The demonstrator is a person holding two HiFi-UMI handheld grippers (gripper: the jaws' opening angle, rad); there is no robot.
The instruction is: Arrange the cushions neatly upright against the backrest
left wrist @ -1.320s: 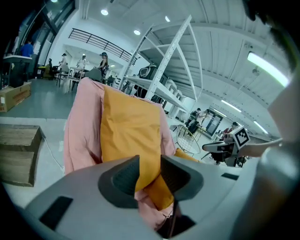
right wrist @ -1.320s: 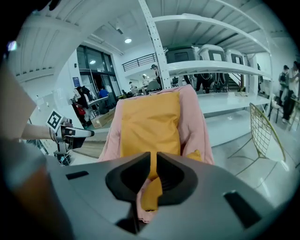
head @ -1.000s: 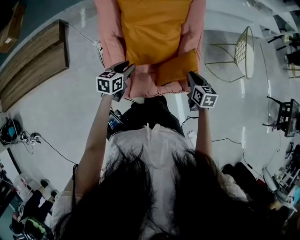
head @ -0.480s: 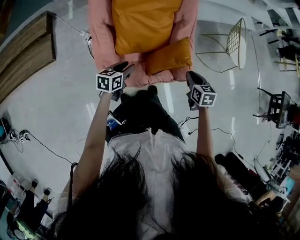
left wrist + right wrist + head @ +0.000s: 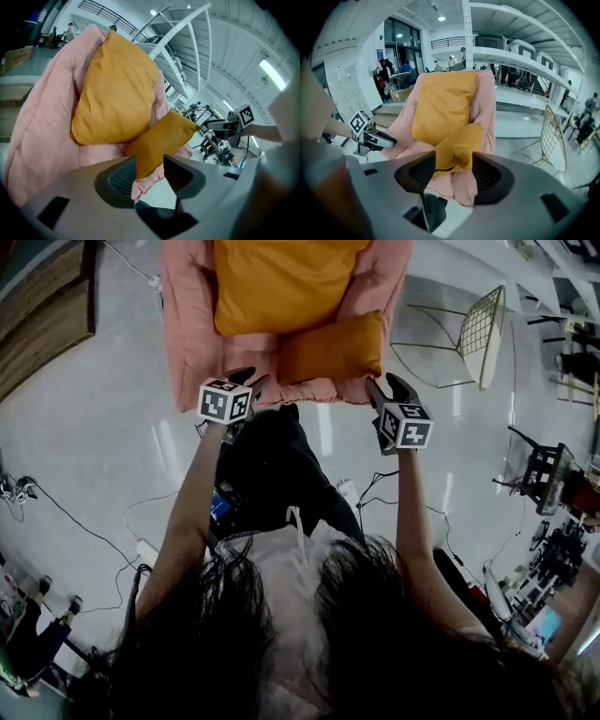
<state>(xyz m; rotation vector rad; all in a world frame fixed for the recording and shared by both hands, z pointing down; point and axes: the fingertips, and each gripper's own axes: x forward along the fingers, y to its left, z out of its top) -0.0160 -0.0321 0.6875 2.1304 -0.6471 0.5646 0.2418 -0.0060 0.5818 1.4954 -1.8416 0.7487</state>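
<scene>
Two light, squashy things: the large cushion (image 5: 281, 282) stands far, the small cushion (image 5: 330, 348) slumps near, so pinch its right corner. The left gripper (image 5: 253, 381) and right gripper (image 5: 387, 385) have just been opening, with nothing between their jaws.

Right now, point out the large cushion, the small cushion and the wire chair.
large cushion (image 5: 281, 282), head view, middle of its orange face.
small cushion (image 5: 333, 348), head view, middle of its upper side.
wire chair (image 5: 483, 334), head view, on its mesh shell.

Both arms reach forward, left gripper (image 5: 247, 379) and right gripper (image 5: 387, 386) empty, jaws having just opened.
</scene>
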